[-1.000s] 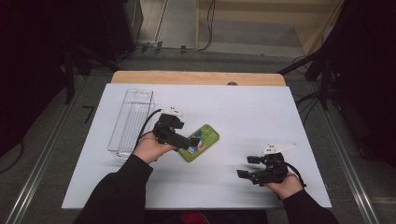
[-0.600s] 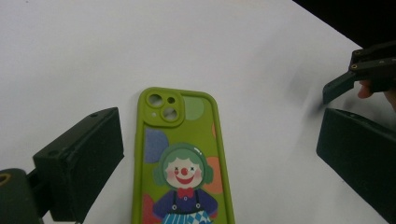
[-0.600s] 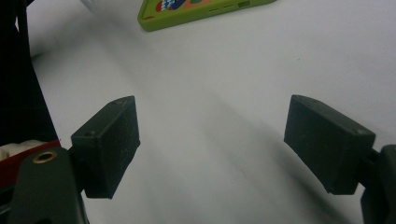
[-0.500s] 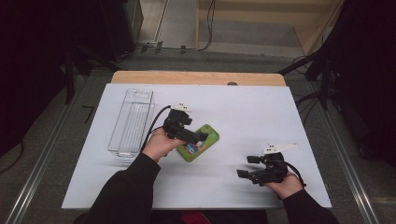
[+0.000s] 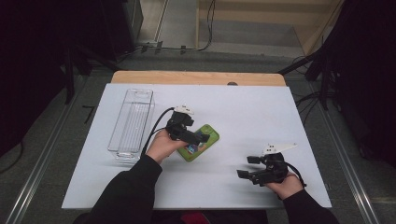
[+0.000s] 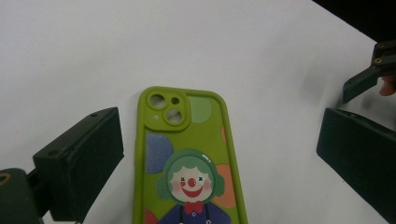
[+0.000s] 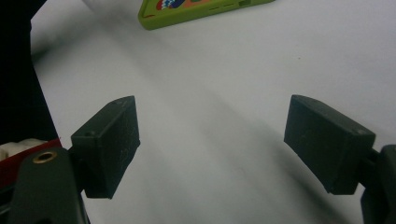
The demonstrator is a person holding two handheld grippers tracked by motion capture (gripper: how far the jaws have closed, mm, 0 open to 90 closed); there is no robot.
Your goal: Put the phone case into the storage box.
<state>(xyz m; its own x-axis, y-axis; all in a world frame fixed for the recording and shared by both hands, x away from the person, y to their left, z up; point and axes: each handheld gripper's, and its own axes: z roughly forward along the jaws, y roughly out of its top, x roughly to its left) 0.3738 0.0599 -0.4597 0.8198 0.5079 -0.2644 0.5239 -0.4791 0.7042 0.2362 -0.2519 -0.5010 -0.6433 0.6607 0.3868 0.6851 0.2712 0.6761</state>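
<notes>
Two grippers are in your hands over a white table (image 5: 243,107). Your left gripper (image 5: 198,138) sits just left of the frame's centre in the high view, and since a second ago it has slid a little rightward and down, so it now hangs right over the green phone case (image 5: 205,142). The case lies flat, face down, near the middle of the frame, with its camera cut-out toward the far end and a cartoon clown printed on its back.

From the left gripper view, the phone case (image 6: 187,163) fills the lower centre, and the two black jaws stand wide apart on either side of it, one at the lower left, one at the right edge. Neither pad touches the case; the claw holds nothing yet.

Your right gripper (image 5: 243,173) rests at the lower right of the high view, well apart from the case, and has not moved. In the right gripper view its jaws are spread wide with bare table between them, and the edge of the phone case (image 7: 196,11) shows at the top of the frame.

A clear plastic tray (image 5: 122,135) stands empty at the left of the high view.

The shift suggests you are lined up to grasp: lowering further and closing on the long sides looks like the next step.
</notes>
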